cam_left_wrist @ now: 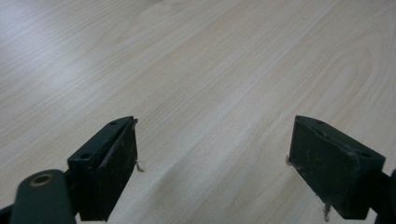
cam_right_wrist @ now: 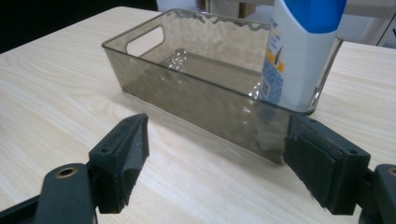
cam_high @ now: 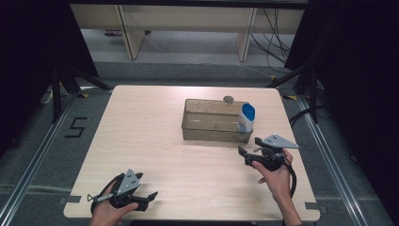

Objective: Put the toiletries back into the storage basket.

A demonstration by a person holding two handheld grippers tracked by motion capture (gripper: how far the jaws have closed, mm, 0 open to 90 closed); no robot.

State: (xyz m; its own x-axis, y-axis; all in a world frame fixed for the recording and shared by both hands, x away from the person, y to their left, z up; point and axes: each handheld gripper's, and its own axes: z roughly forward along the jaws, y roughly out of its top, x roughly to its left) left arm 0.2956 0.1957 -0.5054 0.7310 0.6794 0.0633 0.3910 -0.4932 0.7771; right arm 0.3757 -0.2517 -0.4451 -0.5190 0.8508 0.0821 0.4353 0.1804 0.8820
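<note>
**Both grippers open, bottle standing in the bin**

On the pale wood-grain table sits a clear smoky-grey plastic bin with cut-out handles, lying a little beyond the table's middle. In its right-hand end stands a white plastic bottle with a blue cap, upright and leaning close against the bin's end wall. From the right gripper view the same bottle rises well above the rim of the bin, its printed label facing the camera through the tinted wall.

The right gripper, held in the person's right hand, hangs just in front of the bin's near right corner, pointing toward it. Its jaws stand spread wide with nothing between them, and they touch neither bin nor bottle.

The left gripper lies low at the near edge of the table, well apart from the bin, in the person's left hand. Its jaws are likewise spread apart and empty, with bare tabletop showing between them in the left gripper view.

A small round dark object rests on the table just behind the bin; I cannot tell what it is.
</note>
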